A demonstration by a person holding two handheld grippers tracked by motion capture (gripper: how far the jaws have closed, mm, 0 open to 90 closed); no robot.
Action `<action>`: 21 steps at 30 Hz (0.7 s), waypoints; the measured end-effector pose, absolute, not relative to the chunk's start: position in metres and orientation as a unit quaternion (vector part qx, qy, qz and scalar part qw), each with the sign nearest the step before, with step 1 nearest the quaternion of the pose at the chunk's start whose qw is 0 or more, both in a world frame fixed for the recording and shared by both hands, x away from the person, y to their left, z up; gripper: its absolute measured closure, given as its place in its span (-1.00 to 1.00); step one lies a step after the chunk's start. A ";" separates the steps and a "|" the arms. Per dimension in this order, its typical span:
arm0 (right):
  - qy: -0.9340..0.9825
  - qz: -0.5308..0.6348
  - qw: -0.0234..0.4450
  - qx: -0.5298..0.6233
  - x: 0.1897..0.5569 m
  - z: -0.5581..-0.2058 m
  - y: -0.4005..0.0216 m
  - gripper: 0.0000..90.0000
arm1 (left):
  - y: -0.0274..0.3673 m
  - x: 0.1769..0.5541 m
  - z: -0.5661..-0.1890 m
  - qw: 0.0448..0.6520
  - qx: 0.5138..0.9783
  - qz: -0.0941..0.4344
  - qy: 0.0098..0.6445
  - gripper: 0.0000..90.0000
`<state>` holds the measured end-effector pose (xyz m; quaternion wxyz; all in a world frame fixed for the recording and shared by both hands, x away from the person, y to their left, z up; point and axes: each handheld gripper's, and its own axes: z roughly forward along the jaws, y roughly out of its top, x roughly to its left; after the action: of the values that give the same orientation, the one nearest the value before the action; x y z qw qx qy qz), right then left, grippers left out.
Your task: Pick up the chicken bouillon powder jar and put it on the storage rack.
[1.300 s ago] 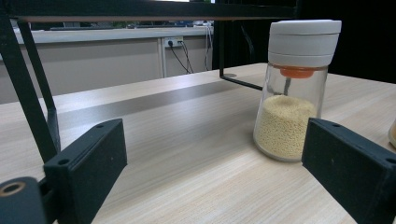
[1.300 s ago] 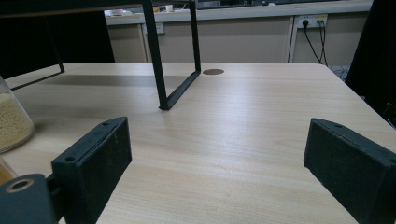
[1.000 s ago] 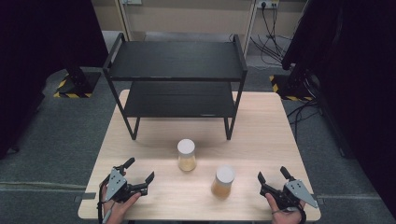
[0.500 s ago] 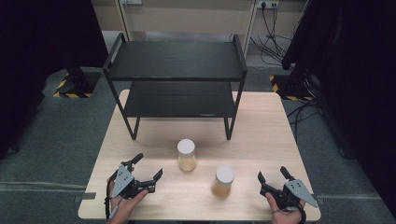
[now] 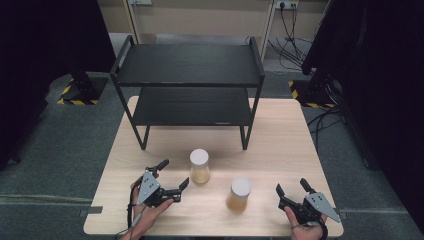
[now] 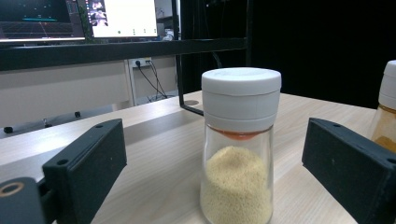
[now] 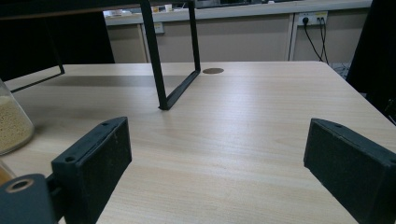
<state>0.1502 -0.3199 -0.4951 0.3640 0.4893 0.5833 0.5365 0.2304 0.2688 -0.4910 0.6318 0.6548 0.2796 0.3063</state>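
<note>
Two white-capped glass jars stand on the wooden table [image 5: 280, 150]. The jar of pale grains [image 5: 199, 166] [image 6: 239, 149] is left of centre; the jar of amber contents [image 5: 239, 195] [image 6: 385, 107] stands nearer the front, to its right. My left gripper [image 5: 173, 174] [image 6: 219, 168] is open, just left of the pale-grain jar, its jaws on either side of the jar without touching it. My right gripper [image 5: 292, 188] [image 7: 219, 168] is open near the front right corner, right of the amber jar, with nothing between its jaws.
A black two-tier metal shelf [image 5: 190, 85] stands on the back half of the table; one of its legs [image 7: 156, 60] rises ahead of the right gripper. Bare tabletop lies between the jars and the shelf. Cables and dark stands sit on the floor behind.
My left gripper has moved right and forward from the front left corner up to the pale-grain jar. The right gripper and both jars have stayed put.
</note>
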 end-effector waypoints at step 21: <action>0.583 0.537 0.362 0.490 0.151 -0.495 -0.321 -0.83 | 0.243 0.261 -0.485 0.637 0.669 0.278 0.263 -0.85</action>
<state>0.1506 -0.3206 -0.4950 0.3623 0.4902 0.5830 0.5372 0.2609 0.2429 -0.4847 0.6370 0.6690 0.2629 0.2784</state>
